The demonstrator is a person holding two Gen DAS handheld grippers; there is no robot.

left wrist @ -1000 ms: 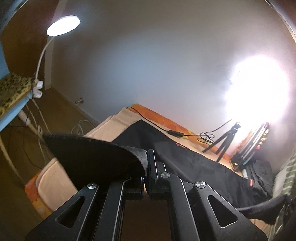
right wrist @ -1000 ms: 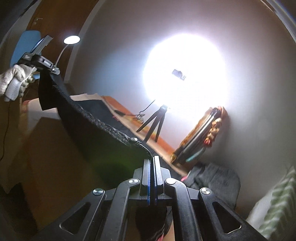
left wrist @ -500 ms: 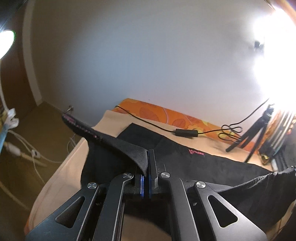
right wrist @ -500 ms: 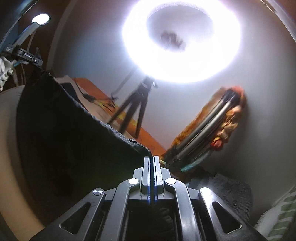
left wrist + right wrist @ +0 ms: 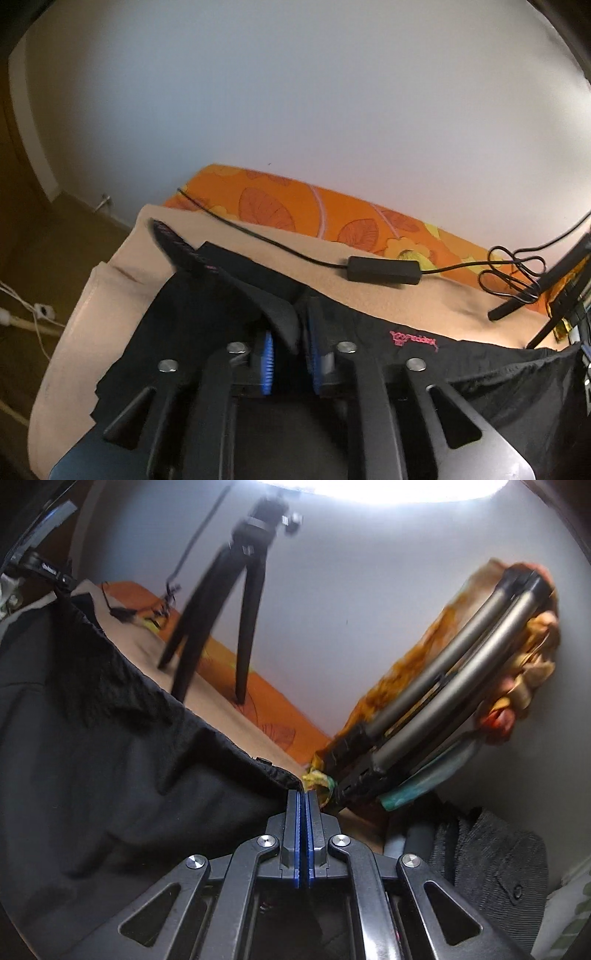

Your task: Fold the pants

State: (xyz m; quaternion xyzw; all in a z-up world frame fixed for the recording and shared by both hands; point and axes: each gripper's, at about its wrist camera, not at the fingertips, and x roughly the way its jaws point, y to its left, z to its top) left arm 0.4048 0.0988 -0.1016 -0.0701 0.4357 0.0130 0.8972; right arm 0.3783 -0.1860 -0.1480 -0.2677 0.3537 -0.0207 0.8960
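Now the left hand-held gripper [image 5: 289,350] gapes — the right hand-held gripper [image 5: 302,794] pinches the black pants [image 5: 110,757].

Blown-out ring light [image 5: 388,487] glare overhead (fisheye edges dark, slightly blurred).

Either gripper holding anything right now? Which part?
Right gripper is shut on a hem corner of the black pants. Left gripper is open, a fold of the pants' edge lying loose between its fingers.

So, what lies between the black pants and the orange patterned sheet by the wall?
In the left wrist view, beige blanket separates the pants from the orange sheet, with a black cable and inline box lying on it.
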